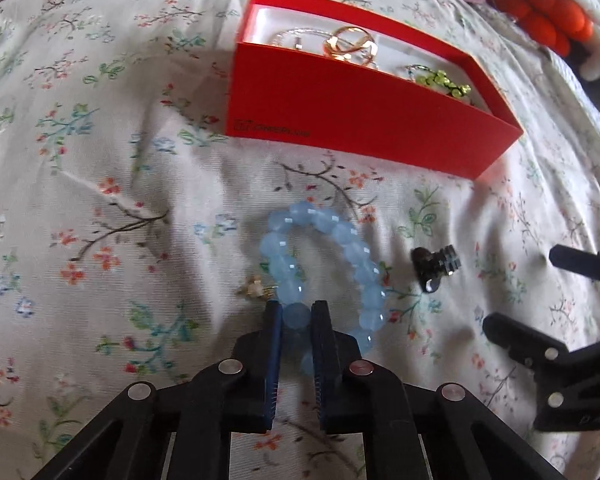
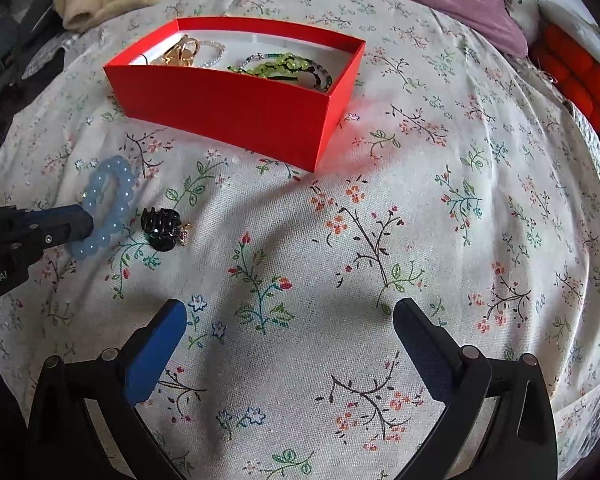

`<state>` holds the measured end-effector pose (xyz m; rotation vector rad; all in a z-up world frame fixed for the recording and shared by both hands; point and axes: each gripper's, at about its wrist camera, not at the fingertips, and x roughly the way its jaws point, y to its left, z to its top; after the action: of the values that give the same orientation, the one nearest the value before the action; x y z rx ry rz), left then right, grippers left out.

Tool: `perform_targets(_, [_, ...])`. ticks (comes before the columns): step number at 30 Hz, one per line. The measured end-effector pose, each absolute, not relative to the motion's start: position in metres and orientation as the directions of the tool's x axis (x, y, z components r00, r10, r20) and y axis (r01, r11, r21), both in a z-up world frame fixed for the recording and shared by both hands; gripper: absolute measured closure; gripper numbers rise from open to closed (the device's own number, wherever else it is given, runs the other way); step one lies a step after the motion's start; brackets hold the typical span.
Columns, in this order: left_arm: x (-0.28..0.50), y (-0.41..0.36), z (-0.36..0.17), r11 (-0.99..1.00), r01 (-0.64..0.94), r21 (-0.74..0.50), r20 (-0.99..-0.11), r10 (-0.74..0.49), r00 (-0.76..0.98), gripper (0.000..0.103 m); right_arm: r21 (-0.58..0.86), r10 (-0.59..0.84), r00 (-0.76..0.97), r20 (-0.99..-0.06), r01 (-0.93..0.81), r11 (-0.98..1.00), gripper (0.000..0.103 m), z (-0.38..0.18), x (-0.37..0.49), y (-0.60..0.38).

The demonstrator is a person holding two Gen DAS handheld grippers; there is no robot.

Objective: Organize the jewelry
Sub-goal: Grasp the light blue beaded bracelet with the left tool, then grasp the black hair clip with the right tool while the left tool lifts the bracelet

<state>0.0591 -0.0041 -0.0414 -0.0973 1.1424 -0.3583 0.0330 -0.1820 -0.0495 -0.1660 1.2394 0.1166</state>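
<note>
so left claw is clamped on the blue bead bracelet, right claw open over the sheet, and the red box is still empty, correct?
Not quite: the red box isn't empty. The right wrist view shows a green bead piece and gold jewelry already inside. The rest holds: the left claw is shut on the blue bead bracelet, and the right claw is open over the floral sheet.

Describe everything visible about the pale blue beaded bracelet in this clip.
The pale blue beaded bracelet is a closed loop of round, translucent, faceted beads that look like glass or stone. It lies on the floral bedsheet, in front of the open red cardboard box and apart from it. The left tool has closed on one near-side bead. A small black hair claw clip lies just to its right, and a small gold-coloured earring at its left edge; whether they touch is unclear.
</note>
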Motion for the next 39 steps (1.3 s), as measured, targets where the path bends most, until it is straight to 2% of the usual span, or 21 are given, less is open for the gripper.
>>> perform_targets(7, [0.060, 0.032, -0.033, 0.939, 0.209, -0.273, -0.862, -0.335, 0.379, 0.095, -0.031, 0.033, 0.334, -0.942, -0.186, 0.982, 0.000, -0.043, 0.041, -0.167])
perform_targets(10, [0.058, 0.042, -0.026, 0.944, 0.222, -0.243, -0.858, -0.316, 0.406, 0.095, -0.018, 0.049, 0.336, -0.941, -0.196, 0.981, 0.003, -0.040, 0.045, -0.158])
perform_targets(23, [0.060, 0.074, -0.032, 0.964, 0.242, -0.109, -0.871, -0.210, 0.444, 0.093, 0.007, 0.098, 0.309, -0.946, -0.282, 0.959, 0.043, -0.048, 0.051, -0.118])
perform_targets(25, [0.061, 0.075, -0.034, 0.964, 0.246, -0.099, -0.873, -0.202, 0.443, 0.084, 0.012, 0.105, 0.307, -0.946, -0.290, 0.957, 0.048, -0.048, 0.053, -0.115])
perform_targets(27, [0.062, 0.074, -0.036, 0.965, 0.251, -0.081, -0.878, -0.189, 0.441, 0.068, 0.013, 0.107, 0.307, -0.946, -0.295, 0.955, 0.052, -0.049, 0.054, -0.111])
perform_targets(31, [0.065, 0.071, -0.040, 0.965, 0.257, -0.050, -0.883, -0.163, 0.440, 0.066, 0.014, 0.111, 0.309, -0.944, -0.301, 0.953, 0.064, -0.050, 0.057, -0.107])
perform_targets(34, [0.065, 0.069, -0.042, 0.965, 0.261, -0.029, -0.885, -0.147, 0.443, 0.069, 0.016, 0.116, 0.314, -0.942, -0.305, 0.952, 0.077, -0.049, 0.057, -0.107])
perform_targets(36, [0.065, 0.066, -0.040, 0.961, 0.276, -0.033, -0.886, -0.156, 0.437, 0.095, 0.029, 0.128, 0.315, -0.940, -0.301, 0.953, 0.077, -0.047, 0.059, -0.107])
perform_targets(39, [0.065, 0.063, -0.037, 0.957, 0.288, -0.039, -0.886, -0.167, 0.433, 0.095, 0.053, 0.151, 0.318, -0.936, -0.296, 0.954, 0.077, -0.041, 0.061, -0.108])
